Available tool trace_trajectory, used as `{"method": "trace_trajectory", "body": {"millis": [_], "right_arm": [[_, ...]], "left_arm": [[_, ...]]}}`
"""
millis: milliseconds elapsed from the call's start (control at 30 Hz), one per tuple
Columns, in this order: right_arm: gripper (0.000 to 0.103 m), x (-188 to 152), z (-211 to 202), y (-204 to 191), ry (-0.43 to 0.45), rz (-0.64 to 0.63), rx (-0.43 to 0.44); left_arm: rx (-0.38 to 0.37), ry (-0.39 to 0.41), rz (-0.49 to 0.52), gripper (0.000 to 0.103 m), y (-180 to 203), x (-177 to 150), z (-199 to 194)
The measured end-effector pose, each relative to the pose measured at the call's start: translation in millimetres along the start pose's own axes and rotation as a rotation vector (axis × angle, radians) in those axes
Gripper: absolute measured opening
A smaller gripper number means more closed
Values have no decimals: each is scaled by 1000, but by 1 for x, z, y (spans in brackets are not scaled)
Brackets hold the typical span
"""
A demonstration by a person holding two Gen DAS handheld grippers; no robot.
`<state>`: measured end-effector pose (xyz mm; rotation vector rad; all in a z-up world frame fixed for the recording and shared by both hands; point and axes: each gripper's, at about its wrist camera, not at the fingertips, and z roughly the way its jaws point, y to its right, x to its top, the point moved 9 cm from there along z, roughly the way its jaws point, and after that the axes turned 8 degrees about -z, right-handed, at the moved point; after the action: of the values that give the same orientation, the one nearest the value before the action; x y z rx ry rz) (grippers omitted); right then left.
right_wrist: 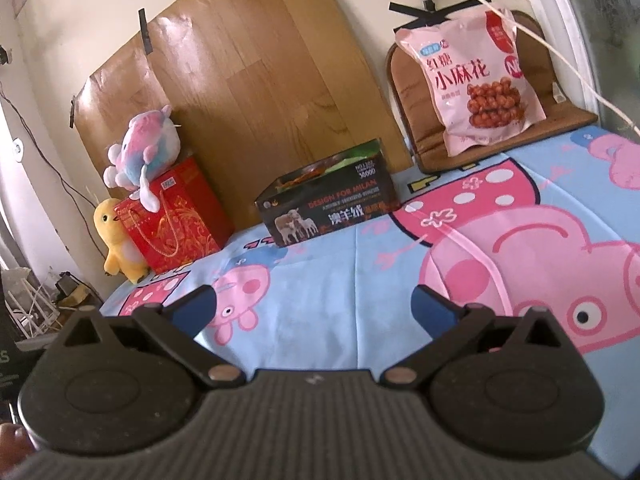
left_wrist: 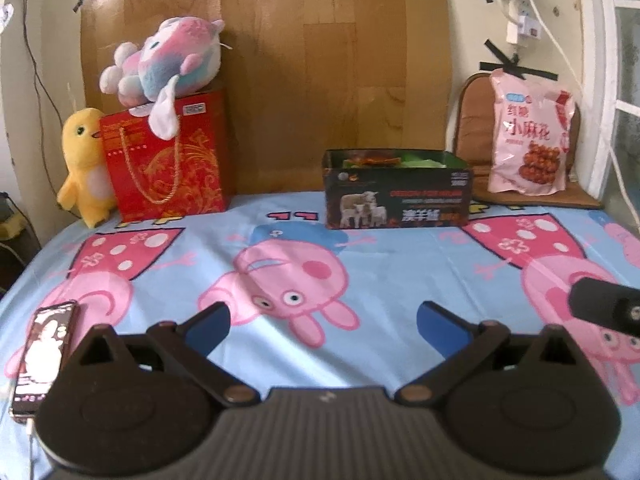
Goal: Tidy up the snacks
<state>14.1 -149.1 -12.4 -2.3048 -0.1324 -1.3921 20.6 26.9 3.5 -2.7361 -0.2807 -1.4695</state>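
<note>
Two grippers, both spread wide, nothing between the fingers: left gripper [left_wrist: 322, 322], right gripper [right_wrist: 314, 310], hovering over the cartoon-pig sheet [left_wrist: 384, 280]. Dark open snack box [left_wrist: 396, 194] sits at the sheet's far edge, wrappers inside. Pink snack bag [left_wrist: 530, 136] leans upright on a brown cushion [left_wrist: 472, 128], right of the box. Phone [left_wrist: 44, 354] lies near left.
</note>
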Motion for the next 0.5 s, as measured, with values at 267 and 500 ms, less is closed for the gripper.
{"method": "trace_trajectory", "body": {"millis": [267,500], "right_arm": [[103,-7,6,1,-34,21,15],[103,-11,8,2,-50,29,22]], "left_arm": [[202,89,127,103,-17,5,7],[278,81,145,103,-29,6,16]]}}
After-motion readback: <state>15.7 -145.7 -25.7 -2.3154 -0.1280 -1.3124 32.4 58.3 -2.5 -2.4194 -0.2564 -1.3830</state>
